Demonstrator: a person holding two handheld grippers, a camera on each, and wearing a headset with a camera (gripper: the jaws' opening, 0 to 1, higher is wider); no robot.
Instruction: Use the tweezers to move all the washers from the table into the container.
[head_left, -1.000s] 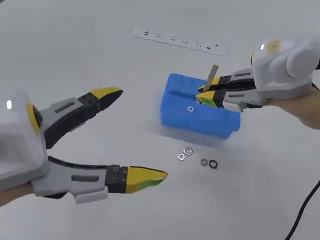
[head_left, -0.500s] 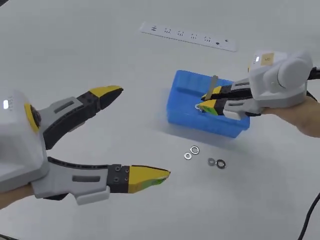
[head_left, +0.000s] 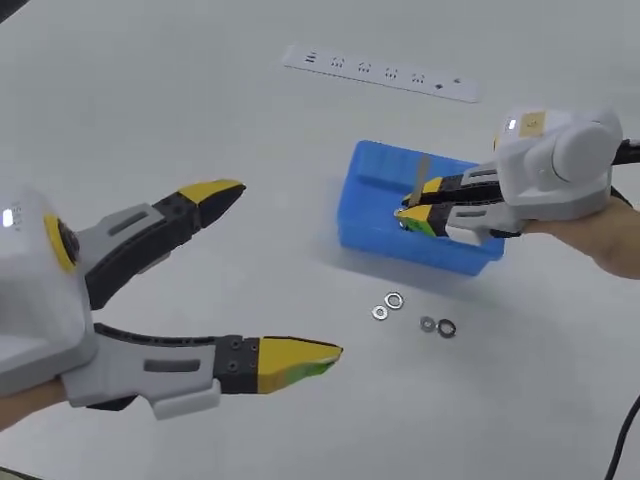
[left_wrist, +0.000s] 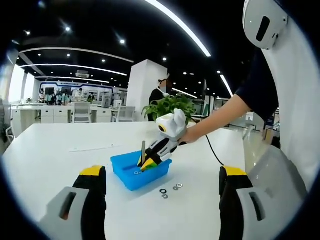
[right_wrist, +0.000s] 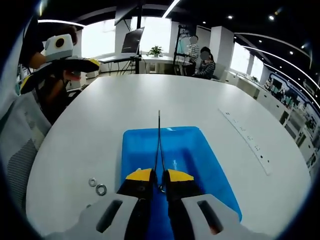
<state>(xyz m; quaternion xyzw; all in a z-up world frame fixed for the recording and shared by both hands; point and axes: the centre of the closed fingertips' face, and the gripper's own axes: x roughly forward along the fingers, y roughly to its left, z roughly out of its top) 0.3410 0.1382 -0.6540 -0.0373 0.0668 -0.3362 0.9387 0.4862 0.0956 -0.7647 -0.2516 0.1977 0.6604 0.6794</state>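
The head view lays out the whole scene: the left gripper (head_left: 285, 270) hangs wide open over the bare white surface (head_left: 200, 90), well apart from the blue container (head_left: 372, 232), while the right gripper (head_left: 408, 213) sits over the container with its jaws closed on the tweezers (head_left: 424, 170). Four washers (head_left: 388, 305) lie in two pairs on the surface just beside the container's near wall, and a power strip (head_left: 380, 75) lies beyond it. The right gripper view adds what the head view hides: the tweezers (right_wrist: 159, 145) run straight forward from between the right gripper's (right_wrist: 159, 176) closed jaws, with their long axis along the container's (right_wrist: 205, 170) length. Their two thin legs meet at the far end, above the container's floor. Washers (right_wrist: 97, 186) lie off to the left there, outside the wall. From the left gripper view, the tweezers (left_wrist: 143, 150) stand nearly upright above the right gripper (left_wrist: 146, 164). Their upper end rises clear of the container (left_wrist: 125, 174), and the washers (left_wrist: 170, 189) lie in front of it.
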